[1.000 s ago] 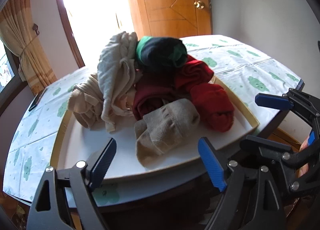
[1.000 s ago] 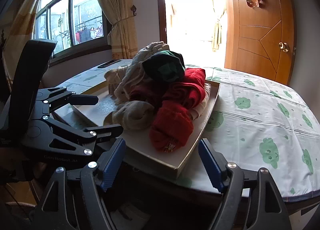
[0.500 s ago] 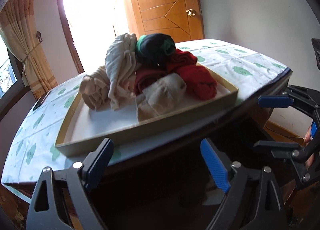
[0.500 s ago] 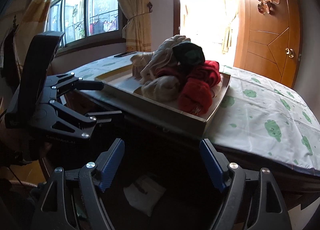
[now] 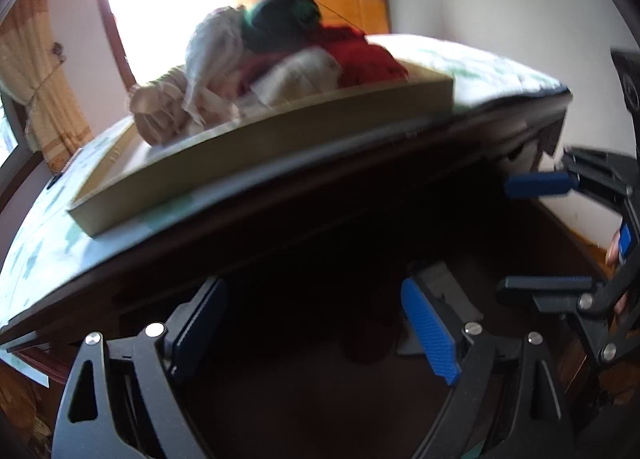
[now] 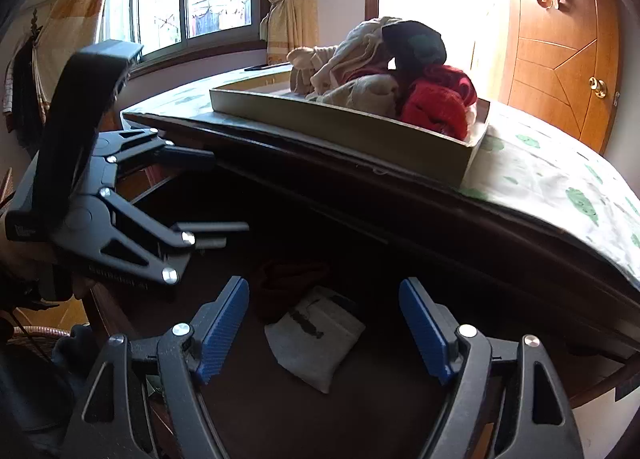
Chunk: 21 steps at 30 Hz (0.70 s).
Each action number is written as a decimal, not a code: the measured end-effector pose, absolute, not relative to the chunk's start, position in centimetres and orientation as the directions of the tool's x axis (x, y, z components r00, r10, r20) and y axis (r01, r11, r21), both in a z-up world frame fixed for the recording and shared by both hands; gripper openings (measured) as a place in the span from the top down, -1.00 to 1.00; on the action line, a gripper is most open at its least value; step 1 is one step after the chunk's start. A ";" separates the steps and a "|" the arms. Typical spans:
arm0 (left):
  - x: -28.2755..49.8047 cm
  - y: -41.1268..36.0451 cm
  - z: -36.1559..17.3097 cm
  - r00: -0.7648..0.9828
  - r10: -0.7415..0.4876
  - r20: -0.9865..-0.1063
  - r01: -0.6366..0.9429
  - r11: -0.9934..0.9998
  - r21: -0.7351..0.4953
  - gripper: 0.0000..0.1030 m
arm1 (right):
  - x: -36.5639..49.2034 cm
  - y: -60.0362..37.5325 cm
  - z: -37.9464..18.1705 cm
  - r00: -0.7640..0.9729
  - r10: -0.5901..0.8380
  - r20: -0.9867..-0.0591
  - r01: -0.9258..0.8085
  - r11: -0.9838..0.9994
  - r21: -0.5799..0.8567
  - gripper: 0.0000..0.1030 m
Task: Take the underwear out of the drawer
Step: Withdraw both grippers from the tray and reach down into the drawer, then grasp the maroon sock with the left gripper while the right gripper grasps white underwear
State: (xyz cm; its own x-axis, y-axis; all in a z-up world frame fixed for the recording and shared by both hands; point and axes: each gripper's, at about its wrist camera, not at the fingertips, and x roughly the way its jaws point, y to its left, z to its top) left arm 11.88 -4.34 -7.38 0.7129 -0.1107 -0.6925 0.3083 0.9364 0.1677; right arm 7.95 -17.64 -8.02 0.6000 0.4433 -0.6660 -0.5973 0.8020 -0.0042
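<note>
Below the dark wooden tabletop (image 6: 400, 195), in the open drawer (image 6: 280, 399), we see soft, light white folded underwear (image 6: 316, 339), best pinched mid-fold, with both grippers (image 6: 324, 323) (image 5: 312, 323) spread and empty.

Both tongs have sunk from above the bench to below its edge. The left tongs (image 5: 316, 327), which looked down onto the tray (image 5: 280, 147) of clothes 1 second ago, now face the tray's side wall and the dark space under the bench (image 5: 48, 243). The right tongs (image 6: 324, 327) have dropped the same way, and a folded white garment (image 6: 316, 339) and a dark red one (image 6: 288, 283) have come into view between their open jaws
</note>
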 end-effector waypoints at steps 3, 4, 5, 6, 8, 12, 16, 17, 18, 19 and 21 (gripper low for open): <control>11.9 -5.4 -8.7 0.673 -0.102 -0.732 0.359 0.911 0.203 -0.75 | 7.8 -17.6 -8.5 0.597 0.440 -0.671 -0.594 0.804 0.000 -0.54; 11.9 -5.8 -9.0 0.664 -0.100 -0.741 0.375 0.902 0.214 -0.75 | 7.8 -17.7 -8.5 0.597 0.441 -0.670 -0.591 0.806 0.003 -0.54; 11.8 -6.1 -9.2 0.661 -0.096 -0.744 0.386 0.894 0.228 -0.75 | 7.7 -17.8 -8.6 0.598 0.442 -0.669 -0.588 0.809 0.009 -0.54; 11.8 -6.4 -9.3 0.656 -0.095 -0.749 0.398 0.887 0.236 -0.75 | 7.6 -18.0 -8.7 0.598 0.444 -0.667 -0.584 0.811 0.016 -0.54; 11.9 -7.0 -9.6 0.627 -0.106 -0.772 0.437 0.868 0.236 -0.75 | 7.8 -18.4 -8.7 0.598 0.452 -0.662 -0.577 0.816 0.036 -0.54; 12.8 -8.1 -10.7 0.567 -0.105 -0.817 0.502 0.831 0.242 -0.75 | 8.3 -18.9 -8.8 0.594 0.449 -0.668 -0.561 0.826 0.057 -0.55; 14.0 -8.8 -11.4 0.516 -0.111 -0.849 0.536 0.815 0.219 -0.75 | 8.7 -19.4 -9.0 0.581 0.456 -0.674 -0.543 0.834 0.098 -0.55; 14.4 -8.9 -11.5 0.499 -0.121 -0.858 0.544 0.815 0.201 -0.75 | 8.9 -19.5 -9.0 0.574 0.459 -0.678 -0.538 0.836 0.109 -0.55; 14.8 -9.0 -11.6 0.484 -0.128 -0.866 0.551 0.813 0.188 -0.75 | 9.0 -19.7 -9.1 0.568 0.461 -0.682 -0.534 0.836 0.121 -0.55; 15.1 -9.1 -11.8 0.472 -0.129 -0.872 0.553 0.814 0.179 -0.74 | 9.2 -19.8 -9.2 0.561 0.464 -0.685 -0.529 0.838 0.134 -0.55; 15.8 -9.1 -11.9 0.462 -0.118 -0.879 0.549 0.816 0.179 -0.72 | 9.5 -20.0 -9.3 0.551 0.466 -0.692 -0.521 0.840 0.152 -0.56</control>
